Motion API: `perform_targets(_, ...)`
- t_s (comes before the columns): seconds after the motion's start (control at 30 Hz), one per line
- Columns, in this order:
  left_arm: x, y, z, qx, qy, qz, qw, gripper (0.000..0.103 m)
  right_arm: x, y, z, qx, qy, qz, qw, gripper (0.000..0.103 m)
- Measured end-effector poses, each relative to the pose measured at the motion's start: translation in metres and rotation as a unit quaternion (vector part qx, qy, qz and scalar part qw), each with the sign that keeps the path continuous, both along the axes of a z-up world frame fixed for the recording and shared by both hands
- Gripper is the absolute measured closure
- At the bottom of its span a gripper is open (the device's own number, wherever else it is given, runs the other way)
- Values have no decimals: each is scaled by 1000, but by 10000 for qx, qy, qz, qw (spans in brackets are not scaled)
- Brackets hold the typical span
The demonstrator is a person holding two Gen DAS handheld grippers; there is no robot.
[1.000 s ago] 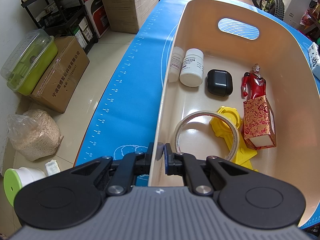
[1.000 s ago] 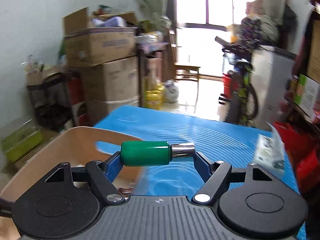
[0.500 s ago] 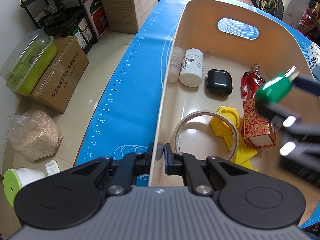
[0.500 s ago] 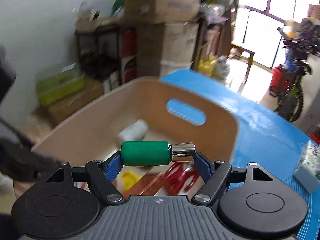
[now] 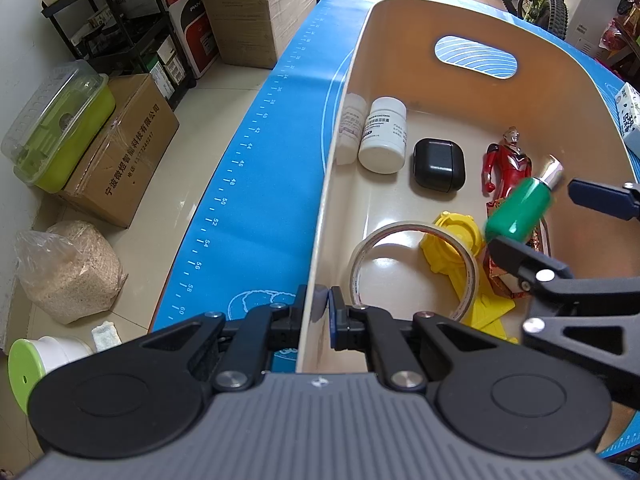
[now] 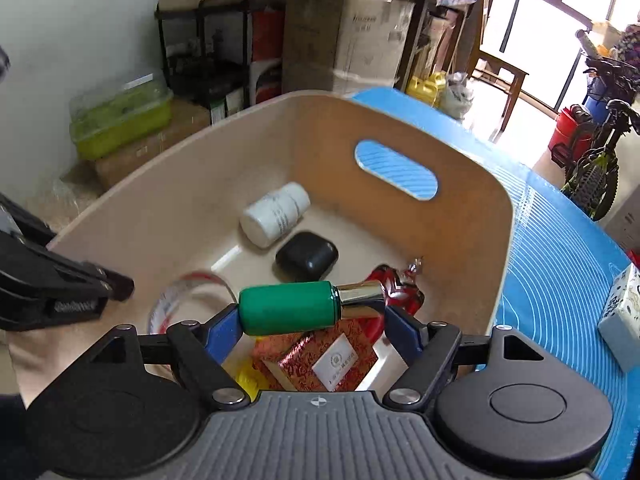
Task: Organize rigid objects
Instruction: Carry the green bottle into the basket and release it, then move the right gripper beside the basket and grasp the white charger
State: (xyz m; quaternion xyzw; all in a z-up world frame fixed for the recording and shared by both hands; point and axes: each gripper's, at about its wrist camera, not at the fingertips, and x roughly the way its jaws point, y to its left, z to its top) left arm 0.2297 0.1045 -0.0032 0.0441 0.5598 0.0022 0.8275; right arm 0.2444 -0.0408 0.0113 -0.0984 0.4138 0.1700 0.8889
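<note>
A beige bin [image 5: 472, 12] [image 6: 192, 184] stands on a blue mat. My left gripper [image 5: 320, 304] is shut on the bin's near-left wall. My right gripper [image 6: 312, 312] is shut on a green bottle with a silver cap [image 6: 288, 306] [image 5: 520, 208] and holds it above the bin's right half. In the bin lie a white pill bottle [image 5: 382, 136] [image 6: 274, 214], a black case [image 5: 438, 164] [image 6: 306, 256], a red figure [image 5: 508, 162] [image 6: 396, 286], a tape roll [image 5: 412, 268], a yellow toy [image 5: 456, 248] and a red patterned box [image 6: 320, 354].
A white and blue carton [image 6: 620, 312] [image 5: 630, 116] lies on the blue mat [image 5: 248, 200] right of the bin. Cardboard boxes [image 5: 120, 152], a green container [image 5: 60, 128] and a sack [image 5: 68, 272] sit on the floor at left. A bicycle [image 6: 600, 160] stands at far right.
My right gripper has carried the green bottle from beside the bin to over its inside and lower toward the red box. My left gripper has kept its hold on the wall.
</note>
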Motion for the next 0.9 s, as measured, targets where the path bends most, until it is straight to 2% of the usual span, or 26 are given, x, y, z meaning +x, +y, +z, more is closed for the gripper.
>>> perform_targets(0.17,0,-1,0,24,-4,1,10000,92,0,-18,12,497,-193,-241,9983,20)
perform_targets(0.33,0,-2,1,46,-9,2,10000,91,-6,-53,35,905,-739,-678,9908,20)
perform_targets(0.5,0,-3,1,73,-12,6,10000,91,-8,-95,46,1021,-1052,-1149,9825,20)
perform_targets(0.7,0,-4,0,99,-12,8,10000,91,-6,-141,30,917,-887,-1357,9825,20)
perform_targets(0.9,-1,-6,1,168,-13,13,9999,90,2,-162,-6,595,-453,-1140,9907,20)
